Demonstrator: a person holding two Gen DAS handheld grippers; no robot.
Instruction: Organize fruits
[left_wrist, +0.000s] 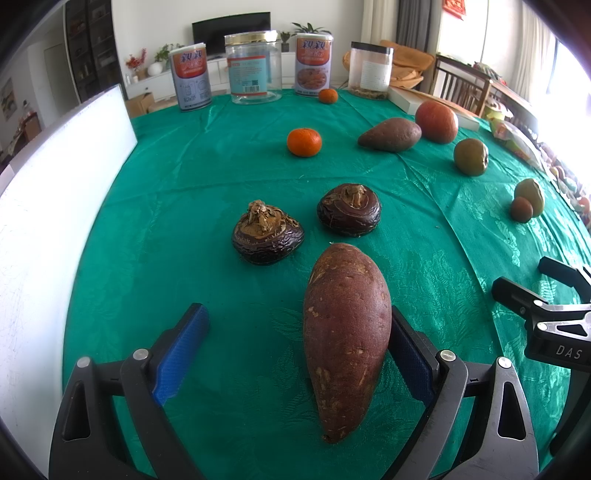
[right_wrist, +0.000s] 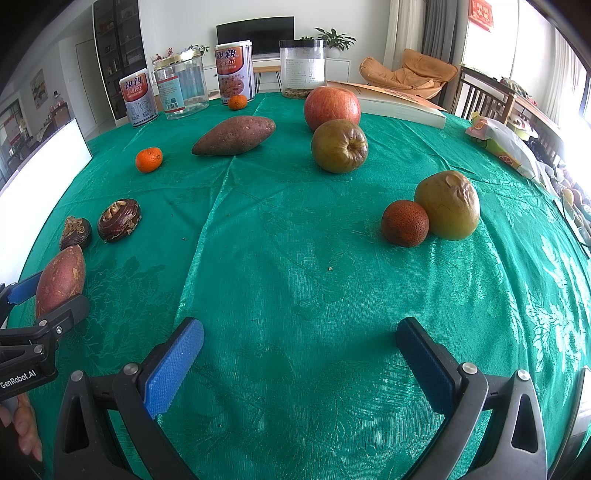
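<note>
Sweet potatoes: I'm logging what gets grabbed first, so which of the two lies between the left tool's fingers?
The near sweet potato, lying lengthwise between the open left tool. The other sweet potato lies far back, beside the red apple.

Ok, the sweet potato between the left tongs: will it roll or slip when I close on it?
The sweet potato looks rigid and fairly heavy. Its tapered, rounded sides may let it twist or squirt forward. It lies against one pad of the open left tongs, so closing will probably nudge it sideways first.

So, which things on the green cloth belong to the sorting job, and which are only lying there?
For the job: near reddish sweet potato, two dark water chestnuts, small orange mandarins, red apple, wrinkled green pears.
Lying about: printed tins, clear plastic jars, white book.
</note>
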